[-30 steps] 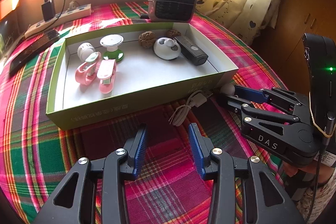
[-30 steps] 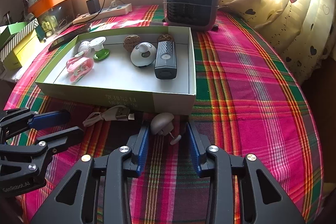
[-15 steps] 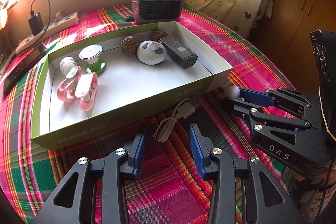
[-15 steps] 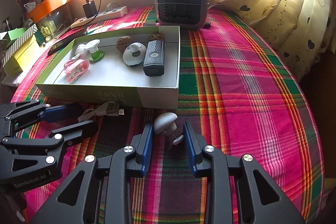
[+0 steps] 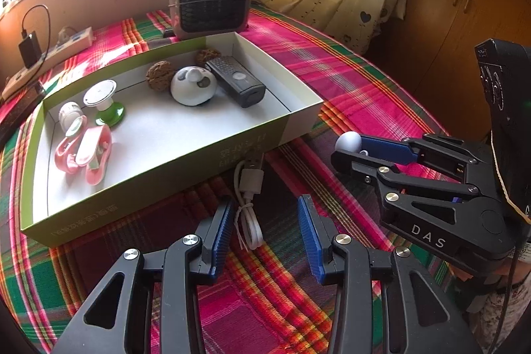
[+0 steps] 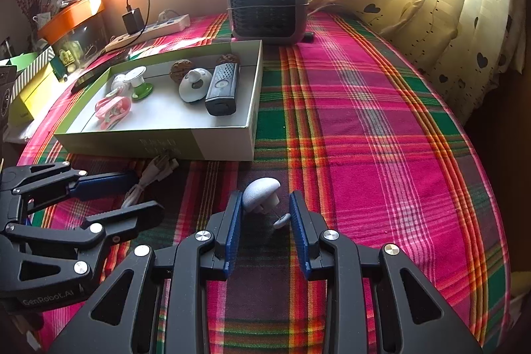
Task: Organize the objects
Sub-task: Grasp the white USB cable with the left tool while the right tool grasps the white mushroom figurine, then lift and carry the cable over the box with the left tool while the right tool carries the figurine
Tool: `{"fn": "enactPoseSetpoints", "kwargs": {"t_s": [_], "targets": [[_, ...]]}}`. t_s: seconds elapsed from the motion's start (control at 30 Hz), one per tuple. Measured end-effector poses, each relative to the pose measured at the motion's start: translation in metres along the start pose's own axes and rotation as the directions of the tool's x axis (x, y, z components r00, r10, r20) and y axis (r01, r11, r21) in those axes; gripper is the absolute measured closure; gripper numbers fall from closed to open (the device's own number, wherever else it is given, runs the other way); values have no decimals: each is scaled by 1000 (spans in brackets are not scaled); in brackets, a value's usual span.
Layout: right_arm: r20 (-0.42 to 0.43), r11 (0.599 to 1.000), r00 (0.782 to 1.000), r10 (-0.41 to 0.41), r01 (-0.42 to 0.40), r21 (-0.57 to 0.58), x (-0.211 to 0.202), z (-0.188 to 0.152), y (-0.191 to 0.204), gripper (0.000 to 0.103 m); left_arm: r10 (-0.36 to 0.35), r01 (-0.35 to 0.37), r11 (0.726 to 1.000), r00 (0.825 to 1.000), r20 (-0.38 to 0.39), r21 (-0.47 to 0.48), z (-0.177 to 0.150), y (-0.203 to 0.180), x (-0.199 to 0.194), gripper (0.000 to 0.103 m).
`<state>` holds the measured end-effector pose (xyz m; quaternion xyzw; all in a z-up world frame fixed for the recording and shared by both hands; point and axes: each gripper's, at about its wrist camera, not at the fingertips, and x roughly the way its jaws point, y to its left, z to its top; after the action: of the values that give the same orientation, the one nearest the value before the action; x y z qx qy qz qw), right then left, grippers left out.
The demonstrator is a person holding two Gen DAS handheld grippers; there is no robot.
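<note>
A white mushroom-shaped knob (image 6: 260, 193) sits between the blue pads of my right gripper (image 6: 265, 201), which is shut on it just above the plaid cloth. In the left wrist view the same knob (image 5: 348, 141) shows at the tip of the right gripper (image 5: 345, 151). My left gripper (image 5: 265, 204) is open, and a coiled white USB cable (image 5: 250, 178) lies on the cloth between its fingertips. That cable (image 6: 156, 170) lies in front of the green and white box (image 6: 159, 148). The left gripper (image 6: 146, 193) is at the left in the right wrist view.
The open box (image 5: 199, 161) holds pink clips (image 5: 86, 151), a green-based white stand (image 5: 103, 98), walnuts, a white round device (image 5: 192, 85) and a black device (image 5: 237, 82). Behind it stand a grey heater (image 5: 210, 2) and a power strip (image 5: 49, 55). Curtains (image 6: 431, 5) hang to the right.
My left gripper has moved toward the cable, whose coil now lies between its fingertips. The right gripper has drawn a little away from the box with the knob.
</note>
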<state>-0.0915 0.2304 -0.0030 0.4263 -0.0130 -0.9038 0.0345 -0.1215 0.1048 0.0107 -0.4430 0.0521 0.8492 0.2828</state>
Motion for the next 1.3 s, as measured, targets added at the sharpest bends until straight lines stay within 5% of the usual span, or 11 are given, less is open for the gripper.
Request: {"fn": "enactPoseSetpoints", "kwargs": {"t_s": [0.8, 1.3], "targets": [[1, 1000, 1000, 24, -24, 17, -1, -2, -9, 73, 124, -124, 992, 992, 2, -25, 9, -5, 11, 66], [-1, 1000, 1000, 25, -25, 15, 0, -2, -8, 73, 179, -179, 984, 984, 12, -21, 8, -3, 12, 84]]}}
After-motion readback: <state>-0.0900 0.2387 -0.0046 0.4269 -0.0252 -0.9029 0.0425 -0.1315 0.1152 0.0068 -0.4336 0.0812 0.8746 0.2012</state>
